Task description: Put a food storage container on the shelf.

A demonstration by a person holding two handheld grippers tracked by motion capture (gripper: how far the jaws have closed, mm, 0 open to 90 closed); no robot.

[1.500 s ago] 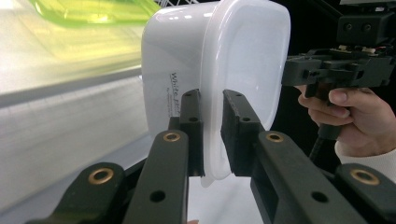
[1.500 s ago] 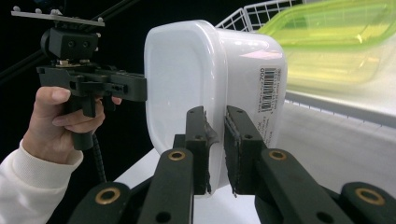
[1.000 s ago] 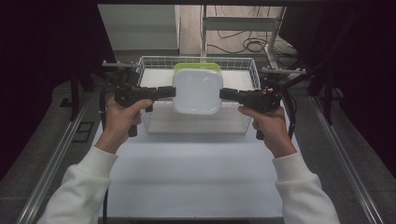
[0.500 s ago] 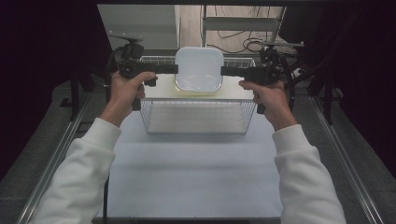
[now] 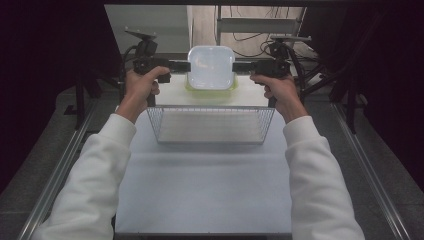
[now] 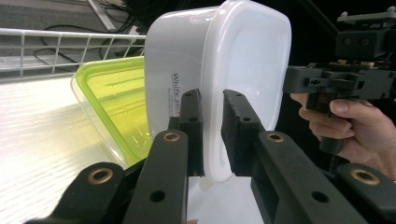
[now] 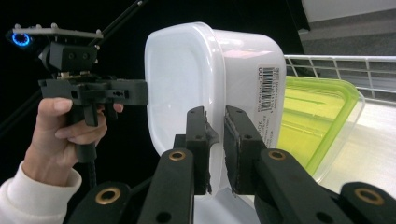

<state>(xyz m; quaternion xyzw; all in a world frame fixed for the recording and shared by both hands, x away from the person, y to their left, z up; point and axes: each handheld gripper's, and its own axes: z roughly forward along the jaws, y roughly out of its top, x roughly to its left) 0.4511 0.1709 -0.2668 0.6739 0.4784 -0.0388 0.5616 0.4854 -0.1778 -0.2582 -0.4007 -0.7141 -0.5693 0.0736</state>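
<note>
High view: I hold the white box [image 5: 210, 67] between my left gripper [image 5: 172, 65] and right gripper [image 5: 246, 65], one on each side rim, at the far end of the table [image 5: 205, 190]. The box hangs above a green-lidded tub [image 5: 210, 91] that sits beyond the wire basket [image 5: 211, 125]; I cannot tell from here whether box and tub touch. The basket stands between my forearms, nothing in it that I can see. Left gripper view: my jaws are pinched on the rim of the box [image 6: 219, 79], one pad on the lid side and one on the body side, with the lip between them. The tub [image 6: 119, 105] lies lower, on the table; the other gripper [image 6: 327, 81] is at the opposite edge. Right gripper view: the same grip mirrored, my jaws clamped on the lip of the box [image 7: 205, 74] beside its barcode label [image 7: 266, 91]; the tub [image 7: 317, 121] is below and behind, the left gripper [image 7: 140, 93] across from me. Assessment: thin, stiff plastic, apparently empty and light, smooth and likely slippery. The rim is the only firm purchase; an even pinch from both sides should keep it level, and too hard a squeeze could flex the lip or pop the lid.
</note>
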